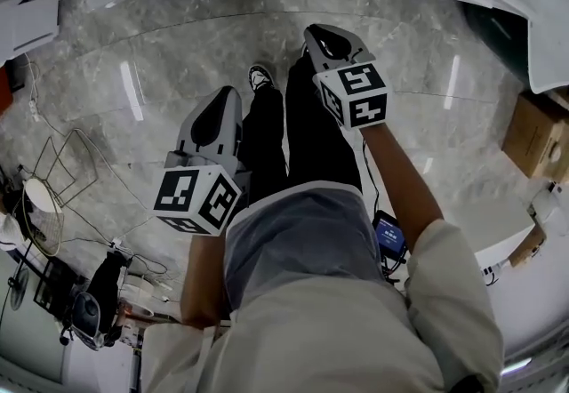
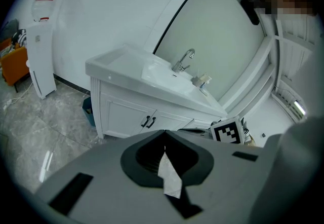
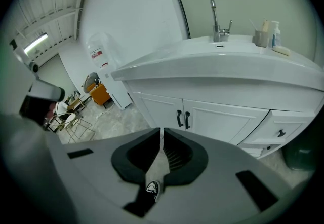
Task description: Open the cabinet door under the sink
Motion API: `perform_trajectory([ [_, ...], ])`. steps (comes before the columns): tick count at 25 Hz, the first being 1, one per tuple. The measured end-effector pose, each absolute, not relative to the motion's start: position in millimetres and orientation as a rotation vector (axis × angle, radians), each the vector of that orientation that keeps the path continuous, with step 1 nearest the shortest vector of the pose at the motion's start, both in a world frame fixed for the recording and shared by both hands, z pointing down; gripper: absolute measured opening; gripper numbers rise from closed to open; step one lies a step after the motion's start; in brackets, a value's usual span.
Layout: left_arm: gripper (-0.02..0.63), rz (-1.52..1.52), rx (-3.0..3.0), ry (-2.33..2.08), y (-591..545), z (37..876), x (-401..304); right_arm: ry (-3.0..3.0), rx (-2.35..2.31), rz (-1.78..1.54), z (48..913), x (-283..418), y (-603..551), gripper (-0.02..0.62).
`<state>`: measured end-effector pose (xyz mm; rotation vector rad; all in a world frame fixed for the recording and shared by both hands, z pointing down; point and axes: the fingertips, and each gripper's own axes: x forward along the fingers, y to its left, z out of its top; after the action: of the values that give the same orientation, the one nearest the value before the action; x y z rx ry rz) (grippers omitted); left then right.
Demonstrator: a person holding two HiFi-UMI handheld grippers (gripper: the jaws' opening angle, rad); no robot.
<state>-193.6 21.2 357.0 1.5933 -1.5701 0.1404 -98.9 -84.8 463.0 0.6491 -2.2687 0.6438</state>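
The left gripper (image 2: 164, 136) and the right gripper (image 3: 162, 133) are both being held with jaws together on nothing, well apart from the closed cabinet door (image 3: 159, 110) under the sink (image 3: 223, 48). Its handle (image 3: 178, 118) is sitting just beside the neighbouring door's, so both could be caught, or merely knocked if the jaws are not being parted first

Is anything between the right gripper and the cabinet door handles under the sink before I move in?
Nothing visible does. In the right gripper view, only bare marble floor lies between the right gripper, its jaws together, and the two black handles on the closed cabinet doors.
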Motion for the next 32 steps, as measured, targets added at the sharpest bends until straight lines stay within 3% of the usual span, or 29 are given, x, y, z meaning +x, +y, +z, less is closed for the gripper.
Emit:
perform_trajectory([
  [22, -0.002, 0.098, 1.48, -1.554, 26.0, 411.0, -177.9, -2.205, 0.779, 0.673, 575.0, -131.7, -155.6, 0.011],
  [32, -0.002, 0.111, 1.424, -1.535, 38.9, 430.5, -174.7, -2.186, 0.813, 0.687, 604.6, -144.6, -179.4, 0.052],
])
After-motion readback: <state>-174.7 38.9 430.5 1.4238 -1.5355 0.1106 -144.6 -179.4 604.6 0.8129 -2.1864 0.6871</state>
